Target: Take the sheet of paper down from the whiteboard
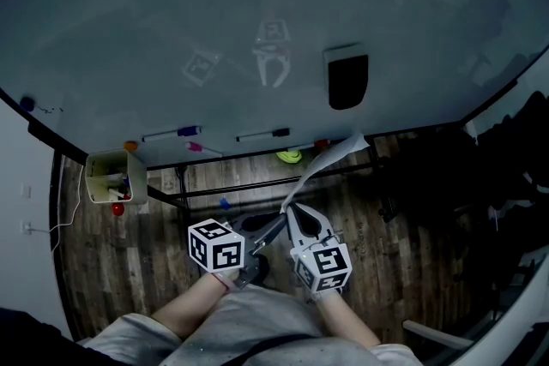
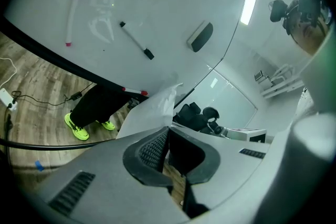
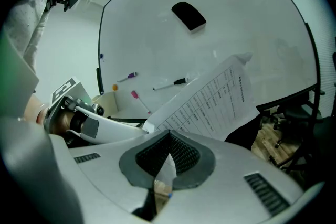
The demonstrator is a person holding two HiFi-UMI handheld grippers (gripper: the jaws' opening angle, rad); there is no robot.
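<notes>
The sheet of paper (image 1: 330, 159) is off the whiteboard (image 1: 171, 30) and hangs in the air below the board's lower edge. It is white with a printed table (image 3: 215, 99). My right gripper (image 1: 290, 208) is shut on its near edge, and the paper runs on between the pads (image 3: 169, 136). My left gripper (image 1: 276, 223) is shut on the same sheet right beside it, where the paper (image 2: 152, 113) rises out of the closed jaws (image 2: 167, 131). Both marker cubes sit close together above the person's lap.
A black eraser (image 1: 347, 80), two markers (image 1: 171, 134) (image 1: 263, 135) and a pink marker (image 1: 202, 148) stick to the board. A pale pen box (image 1: 107, 176) hangs at its lower left corner. Yellow-green shoes (image 1: 289, 156) stand on the wooden floor; dark chairs (image 1: 506, 184) stand at right.
</notes>
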